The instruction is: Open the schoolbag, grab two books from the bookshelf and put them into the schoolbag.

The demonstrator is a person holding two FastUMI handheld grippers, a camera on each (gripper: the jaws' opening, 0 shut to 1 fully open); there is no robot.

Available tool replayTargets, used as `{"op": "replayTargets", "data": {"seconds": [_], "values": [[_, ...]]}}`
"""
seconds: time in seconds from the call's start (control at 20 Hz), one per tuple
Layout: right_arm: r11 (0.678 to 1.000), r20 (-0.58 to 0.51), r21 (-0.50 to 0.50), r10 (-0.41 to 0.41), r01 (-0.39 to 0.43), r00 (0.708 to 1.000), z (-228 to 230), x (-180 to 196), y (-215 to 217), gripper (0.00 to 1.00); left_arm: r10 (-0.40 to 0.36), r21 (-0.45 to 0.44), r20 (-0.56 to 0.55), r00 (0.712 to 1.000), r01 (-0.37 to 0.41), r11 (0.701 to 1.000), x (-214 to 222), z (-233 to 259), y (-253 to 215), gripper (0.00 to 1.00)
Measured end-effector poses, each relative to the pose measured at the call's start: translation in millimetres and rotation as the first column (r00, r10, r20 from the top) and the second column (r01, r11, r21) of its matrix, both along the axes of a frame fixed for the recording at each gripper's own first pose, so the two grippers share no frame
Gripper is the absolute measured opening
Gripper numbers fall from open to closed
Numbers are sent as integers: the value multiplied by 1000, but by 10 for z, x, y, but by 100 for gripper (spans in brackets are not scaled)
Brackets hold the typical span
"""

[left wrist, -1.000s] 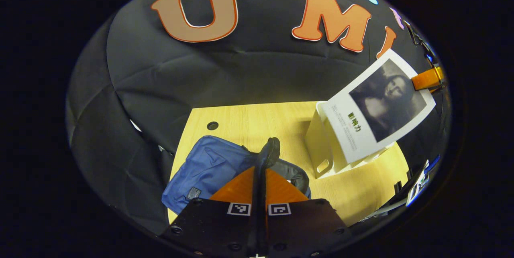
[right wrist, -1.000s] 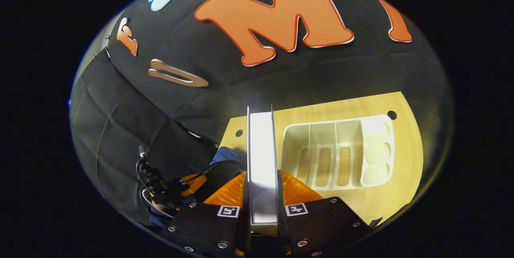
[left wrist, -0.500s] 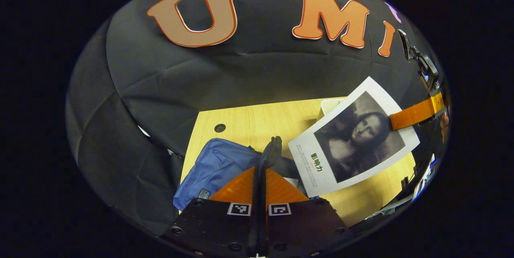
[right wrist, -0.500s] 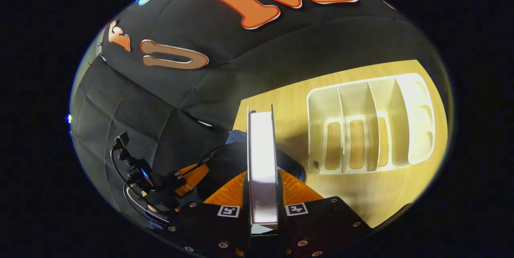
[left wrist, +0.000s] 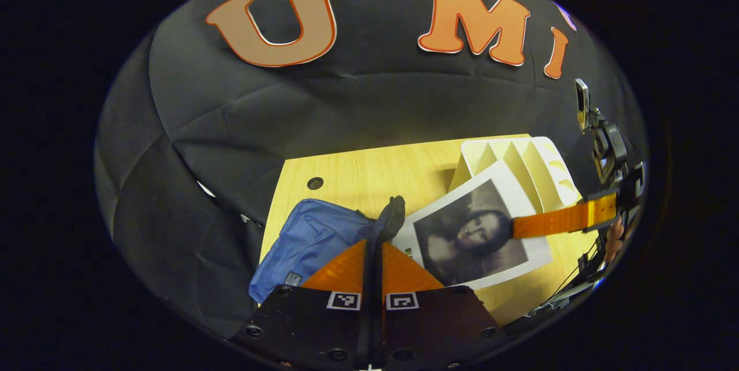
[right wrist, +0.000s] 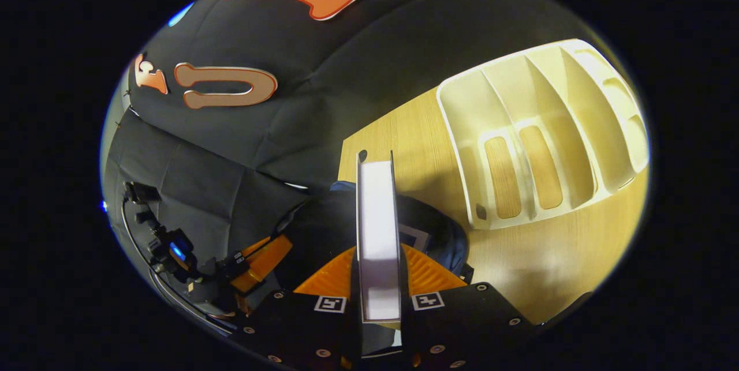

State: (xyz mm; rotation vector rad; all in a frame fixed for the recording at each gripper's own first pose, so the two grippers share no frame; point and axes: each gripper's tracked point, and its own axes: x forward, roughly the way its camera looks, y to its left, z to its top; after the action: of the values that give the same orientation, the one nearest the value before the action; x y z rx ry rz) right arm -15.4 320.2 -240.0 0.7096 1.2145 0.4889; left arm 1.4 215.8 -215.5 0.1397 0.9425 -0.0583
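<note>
The blue schoolbag [left wrist: 306, 238] lies on the wooden table [left wrist: 369, 172]. My left gripper [left wrist: 374, 243] is shut on the bag's black rim [left wrist: 392, 215] and holds it up. Off to the right, my right gripper [right wrist: 378, 251] is shut on a white book with a dark portrait cover [left wrist: 470, 238], held edge-on [right wrist: 378, 215] over the bag's dark mouth [right wrist: 430, 227]. A pale corner of another book [right wrist: 414, 237] shows inside the bag. In the left gripper view the right gripper's orange finger [left wrist: 557, 220] lies across the cover. The left gripper's finger [right wrist: 260, 258] shows beside the bag.
The white bookshelf [right wrist: 542, 128] with several dividers stands on the table right of the bag, its slots holding nothing. A round cable hole [left wrist: 314, 183] sits near the table's far left corner. A hand [left wrist: 613, 238] holds the right gripper at the right edge.
The right gripper has carried the book down and leftward from in front of the bookshelf to just over the bag's mouth. The left gripper kept its hold on the rim.
</note>
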Motion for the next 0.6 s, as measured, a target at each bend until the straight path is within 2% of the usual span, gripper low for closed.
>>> {"op": "replayTargets", "data": {"seconds": [0.3, 0.45, 0.6], "values": [[997, -45, 23, -74, 75, 996, -315, -79, 382, 26, -19, -3, -3, 1000, 19, 1000, 3, 15, -46, 2], [989, -73, 79, -119, 125, 990, -428, -139, 604, 27, -42, -4, 8, 999, 42, 999, 29, 42, -116, 2], [985, -81, 102, -128, 136, 988, -462, -219, 721, 27, -69, -8, 0, 998, 69, 998, 7, 41, -197, 2]]}}
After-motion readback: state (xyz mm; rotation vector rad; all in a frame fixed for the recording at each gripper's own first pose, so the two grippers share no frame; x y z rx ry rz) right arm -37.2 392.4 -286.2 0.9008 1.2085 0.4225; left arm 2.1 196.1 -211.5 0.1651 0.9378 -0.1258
